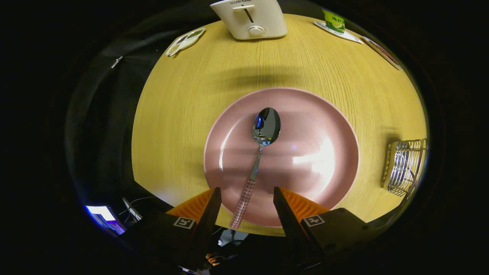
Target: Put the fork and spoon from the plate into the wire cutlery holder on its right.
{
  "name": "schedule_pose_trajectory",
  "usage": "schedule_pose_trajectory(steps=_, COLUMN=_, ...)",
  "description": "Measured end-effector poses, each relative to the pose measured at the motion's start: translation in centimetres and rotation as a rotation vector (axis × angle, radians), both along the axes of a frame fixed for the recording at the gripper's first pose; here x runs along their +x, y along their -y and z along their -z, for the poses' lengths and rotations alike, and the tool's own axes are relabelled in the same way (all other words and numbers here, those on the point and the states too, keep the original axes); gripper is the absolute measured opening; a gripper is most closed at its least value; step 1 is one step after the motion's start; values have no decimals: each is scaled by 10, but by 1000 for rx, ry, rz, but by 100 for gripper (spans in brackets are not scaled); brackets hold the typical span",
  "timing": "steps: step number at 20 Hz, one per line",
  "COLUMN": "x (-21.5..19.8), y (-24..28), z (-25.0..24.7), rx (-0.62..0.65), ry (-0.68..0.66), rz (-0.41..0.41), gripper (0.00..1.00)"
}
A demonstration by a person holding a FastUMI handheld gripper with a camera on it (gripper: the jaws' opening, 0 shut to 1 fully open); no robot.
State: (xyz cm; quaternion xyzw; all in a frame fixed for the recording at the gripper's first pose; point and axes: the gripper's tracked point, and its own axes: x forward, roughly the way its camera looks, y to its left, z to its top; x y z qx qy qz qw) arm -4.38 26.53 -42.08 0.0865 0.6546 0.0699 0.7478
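Pale wood-grain table [183, 114] carries a pink plate [317, 179] at its near edge, with a white toaster [250, 19] at the far side and the wire cutlery holder [405, 166] off to the plate's right. On the plate lies a spoon [259, 152], its bowl pointing away and its checked handle running back toward the gripper [246, 193], whose fingers stand wide apart with the handle's end lying between them, untouched. Judging by this, the spoon pickup is in hand. Doing it well likely means lowering squarely over the handle, centring it between the fingers, and closing near the handle's end so the thin, slippery metal does not twist or skid on the glossy plate.
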Motion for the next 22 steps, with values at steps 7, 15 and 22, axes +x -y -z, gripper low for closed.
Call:
schedule_pose_trajectory(steps=7, x=-8, y=-4, z=9, rx=10, ry=-60, rz=30, gripper=55)
schedule_pose_trajectory(steps=15, x=-15, y=3, z=21, rx=21, ry=-107, rz=12, gripper=25)
schedule_pose_trajectory(steps=22, x=-18, y=11, z=-2, rx=89, ry=-85, rz=-53, gripper=10)
